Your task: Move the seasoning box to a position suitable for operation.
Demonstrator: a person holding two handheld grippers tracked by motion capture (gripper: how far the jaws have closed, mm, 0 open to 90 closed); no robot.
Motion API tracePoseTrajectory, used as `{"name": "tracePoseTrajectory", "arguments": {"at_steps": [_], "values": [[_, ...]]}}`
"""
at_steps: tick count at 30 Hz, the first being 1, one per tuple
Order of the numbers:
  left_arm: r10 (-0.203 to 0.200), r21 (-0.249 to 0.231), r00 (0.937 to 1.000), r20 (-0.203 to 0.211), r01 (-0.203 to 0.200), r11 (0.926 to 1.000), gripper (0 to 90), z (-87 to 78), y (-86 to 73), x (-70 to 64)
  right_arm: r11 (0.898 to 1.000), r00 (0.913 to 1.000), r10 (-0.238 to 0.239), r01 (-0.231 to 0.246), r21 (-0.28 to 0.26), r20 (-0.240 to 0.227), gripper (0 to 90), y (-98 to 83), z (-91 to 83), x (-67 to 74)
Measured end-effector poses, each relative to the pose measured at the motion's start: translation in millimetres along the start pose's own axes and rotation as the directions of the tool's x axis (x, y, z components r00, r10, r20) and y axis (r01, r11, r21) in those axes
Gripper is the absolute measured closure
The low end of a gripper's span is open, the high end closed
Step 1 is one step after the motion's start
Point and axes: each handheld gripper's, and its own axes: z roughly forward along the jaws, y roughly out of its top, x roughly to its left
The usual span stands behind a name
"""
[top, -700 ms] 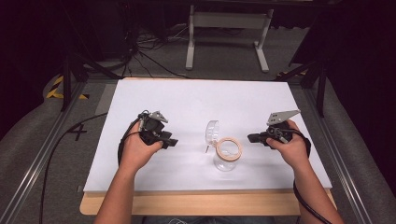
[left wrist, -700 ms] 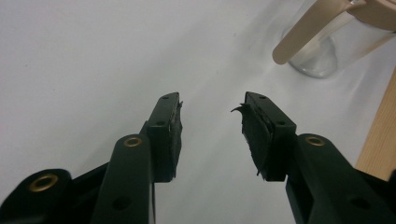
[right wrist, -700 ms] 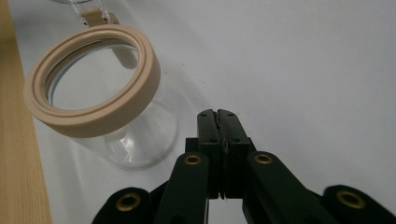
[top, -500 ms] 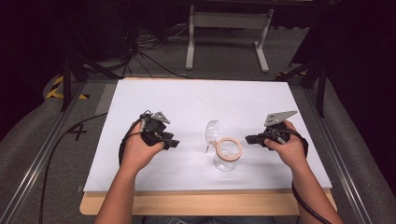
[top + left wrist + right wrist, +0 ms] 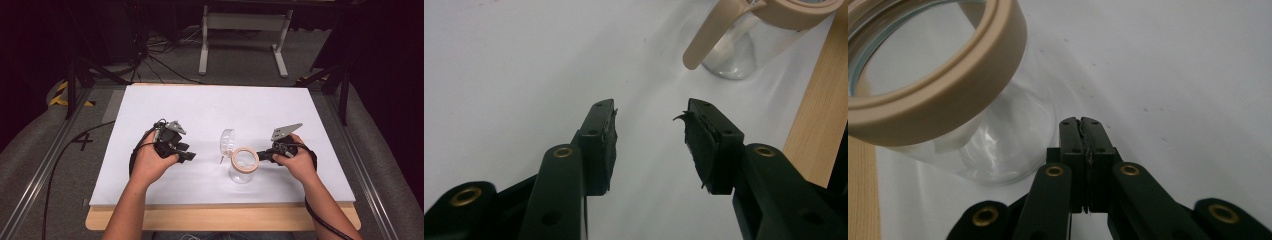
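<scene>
Jar [image 5: 242, 167] stands on white table [image 5: 210, 110] over grey floor; left gripper [image 5: 187, 156] spread, right gripper [image 5: 261, 156] pressed together.

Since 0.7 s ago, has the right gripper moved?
Yes. The right gripper has moved left, toward the clear jar, and its shut jaws now sit right beside the jar's beige rim.

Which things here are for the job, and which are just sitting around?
For the job: glass jar with tan rim, its open lid, left gripper, right gripper.
Just around: metal stand, floor cables.
</scene>
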Motion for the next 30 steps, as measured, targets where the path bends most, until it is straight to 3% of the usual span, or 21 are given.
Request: {"name": "tracePoseTrajectory", "arguments": {"at_steps": [7, 21, 30], "values": [[0.001, 0.005, 1.0000, -0.003, -0.001, 1.0000, 55.4, 0.0, 0.2, -0.3, 1.000, 0.9993, -0.020, 0.021, 0.016, -0.031, 89.6, 2.3, 6.9, 5.4], [0.000, -0.010, 1.0000, 0.008, 0.000, 0.9999, 54.4, 2.7, 4.5, 0.7, 0.999, 0.9995, -0.012, 0.013, 0.047, -0.028, 90.0, 0.2, 8.1, 11.2], [0.016, -0.024, 0.9997, 0.016, -0.016, 0.9996, 53.9, 5.9, 13.0, 1.0, 0.995, 0.9977, -0.033, 0.038, 0.088, -0.059, 90.0, -1.1, 5.8, 25.8]]}}
